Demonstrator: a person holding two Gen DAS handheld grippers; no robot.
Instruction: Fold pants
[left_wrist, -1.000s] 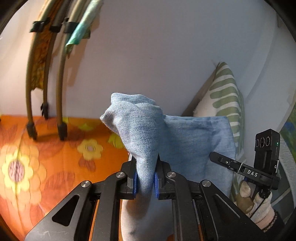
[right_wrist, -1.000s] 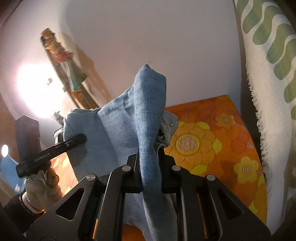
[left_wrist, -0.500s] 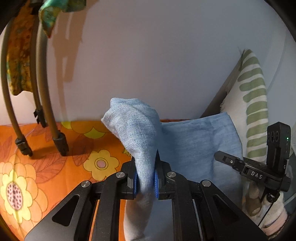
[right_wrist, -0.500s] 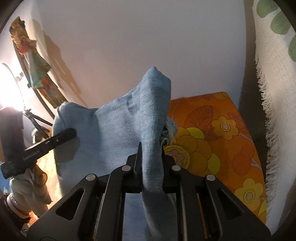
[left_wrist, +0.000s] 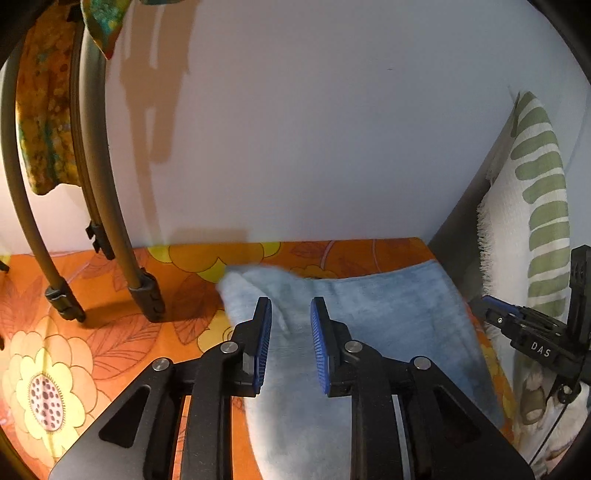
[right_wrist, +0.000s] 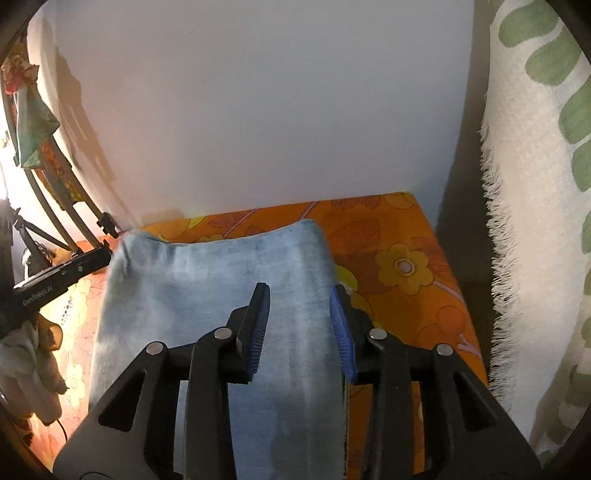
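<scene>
Both claws opening, pads clear of the cloth. Left claw (left_wrist: 290, 317) and right claw (right_wrist: 299, 306) each sit over the blue pants (right_wrist: 221, 280), fabric lying between the jaws but not pinched. Pants lie flat on the orange flowered bed (right_wrist: 406, 266), top fold edge near the bed's far edge by the white wall (left_wrist: 295, 129). Right of the pants: open strip, then the bed's right edge and a fringed leaf-print pillow (right_wrist: 535, 221). Left: stand legs (left_wrist: 140, 291) near the wall.
</scene>
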